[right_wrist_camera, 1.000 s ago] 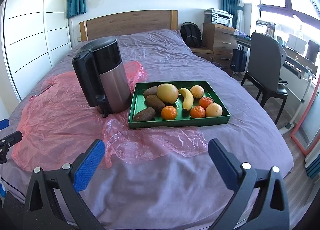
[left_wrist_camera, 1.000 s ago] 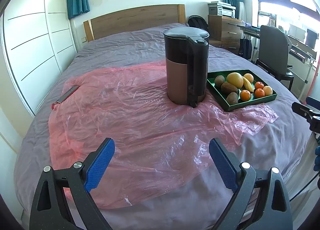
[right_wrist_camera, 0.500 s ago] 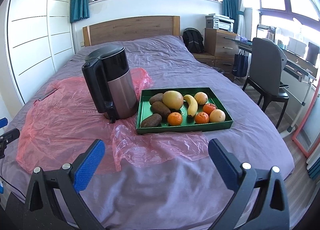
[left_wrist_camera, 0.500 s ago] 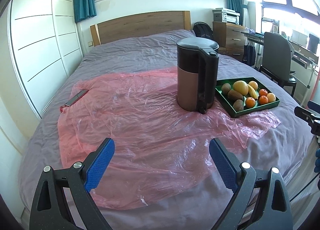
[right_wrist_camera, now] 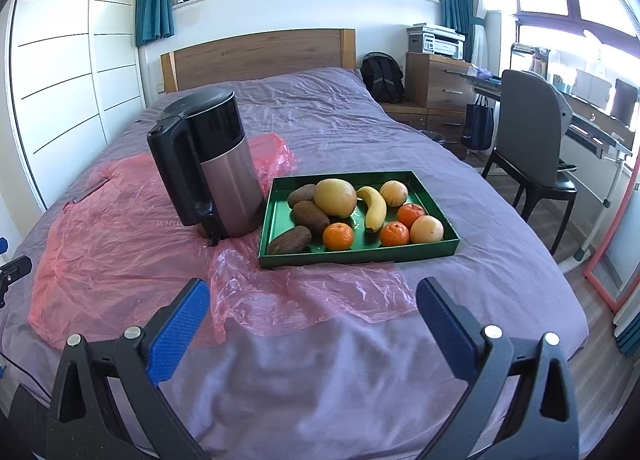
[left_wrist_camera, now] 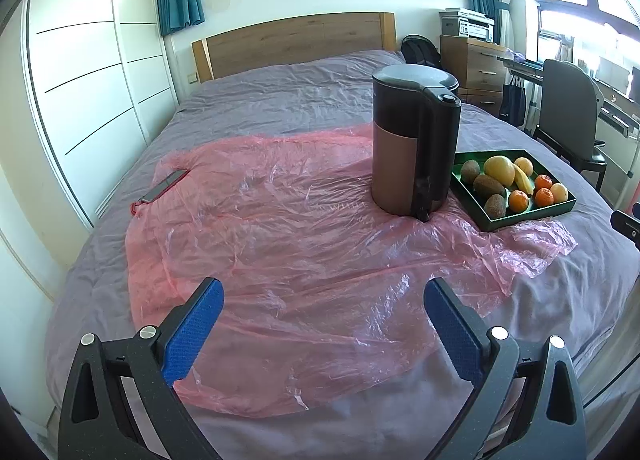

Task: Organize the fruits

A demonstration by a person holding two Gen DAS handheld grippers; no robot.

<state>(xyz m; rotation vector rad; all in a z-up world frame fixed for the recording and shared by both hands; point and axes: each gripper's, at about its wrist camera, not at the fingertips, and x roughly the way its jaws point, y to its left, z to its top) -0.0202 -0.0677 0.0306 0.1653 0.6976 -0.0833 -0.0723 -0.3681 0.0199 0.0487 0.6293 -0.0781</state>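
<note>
I hold my left tool and right tool spread wide with nothing between the fingers, both above the purple-sheeted bed. The fruits sit in the shallow green rectangular tray — banana, tangerines, brown kiwis. A tall black-and-steel electric kettle stands just beside the tray on crumpled pink plastic sheeting — between my left tool and the fruit.

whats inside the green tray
The green tray holds a banana, a large yellow fruit, three brown fruits, three oranges and two pale round fruits. The tray floor beneath them is mostly covered.
</note>
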